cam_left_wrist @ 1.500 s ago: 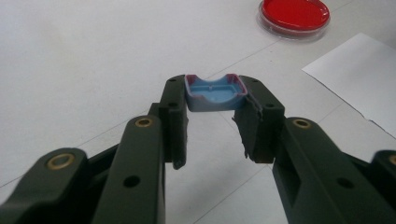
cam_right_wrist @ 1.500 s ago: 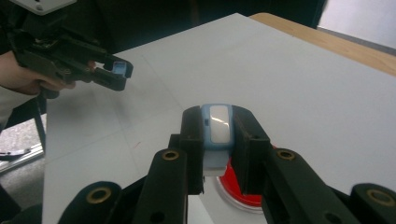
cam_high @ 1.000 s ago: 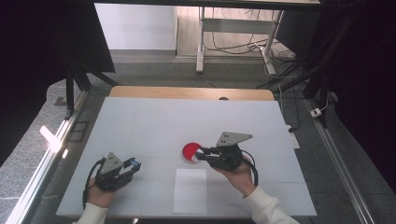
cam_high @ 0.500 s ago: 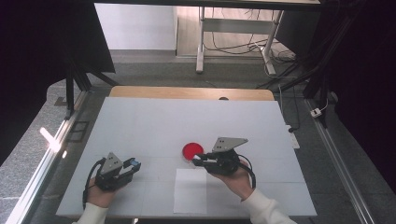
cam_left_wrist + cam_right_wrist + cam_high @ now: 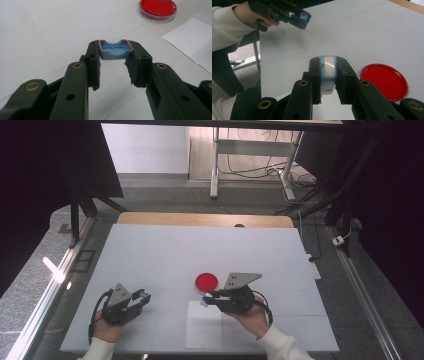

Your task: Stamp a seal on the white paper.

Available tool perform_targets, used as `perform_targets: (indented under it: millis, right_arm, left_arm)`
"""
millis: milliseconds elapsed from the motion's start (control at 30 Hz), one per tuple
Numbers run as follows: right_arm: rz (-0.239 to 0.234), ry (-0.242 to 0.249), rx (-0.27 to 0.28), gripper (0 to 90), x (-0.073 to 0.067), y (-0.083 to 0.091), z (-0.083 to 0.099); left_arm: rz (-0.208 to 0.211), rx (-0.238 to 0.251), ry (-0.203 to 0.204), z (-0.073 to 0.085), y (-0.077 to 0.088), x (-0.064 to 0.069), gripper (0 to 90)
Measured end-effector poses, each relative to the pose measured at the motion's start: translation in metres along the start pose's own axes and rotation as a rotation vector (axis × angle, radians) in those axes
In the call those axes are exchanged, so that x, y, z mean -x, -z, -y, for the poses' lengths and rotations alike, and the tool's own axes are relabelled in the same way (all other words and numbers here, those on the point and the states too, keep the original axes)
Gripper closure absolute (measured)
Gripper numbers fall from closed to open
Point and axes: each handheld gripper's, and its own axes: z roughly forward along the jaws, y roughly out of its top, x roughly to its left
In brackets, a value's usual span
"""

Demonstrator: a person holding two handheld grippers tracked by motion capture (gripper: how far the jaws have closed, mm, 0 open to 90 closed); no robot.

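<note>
A round red ink pad (image 5: 206, 281) lies on the white table (image 5: 150, 250), with a white sheet of paper (image 5: 204, 330) just in front of it. My right gripper (image 5: 205, 299) is shut on a pale blue and white stamp (image 5: 328, 68), held over the paper's far edge, just short of the ink pad (image 5: 384, 81). In its own view the right gripper (image 5: 328, 62) clamps the stamp from both sides. My left gripper (image 5: 145, 296) rests at the front left, shut on a small blue cap (image 5: 115, 50) that sits hollow side up between its fingers (image 5: 93, 57).
A wooden strip (image 5: 205, 220) borders the table's far side. In the left gripper view the ink pad (image 5: 157, 6) and the paper (image 5: 192, 42) lie ahead to the right. The left gripper (image 5: 299, 17) shows at the top left of the right gripper view.
My right gripper has drawn back from the red ink pad toward the person with the stamp, and now sits over the paper's far edge. The left gripper has stayed put.
</note>
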Motion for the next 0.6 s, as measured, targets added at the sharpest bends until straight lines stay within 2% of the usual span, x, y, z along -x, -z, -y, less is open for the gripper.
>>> perform_targets:
  millis: [400, 600]
  right_arm:
    - [-0.024, 0.028, -0.036, 75.8, -0.011, -0.007, 0.007]
    - [-0.008, 0.045, -0.072, 75.8, -0.009, -0.013, 0.012]
  left_arm:
    - [0.0, 0.002, 0.0, 0.0, 0.001, 0.0, 64.6]
    - [0.002, -0.001, 0.001, 0.0, 0.0, 0.0, 64.6]
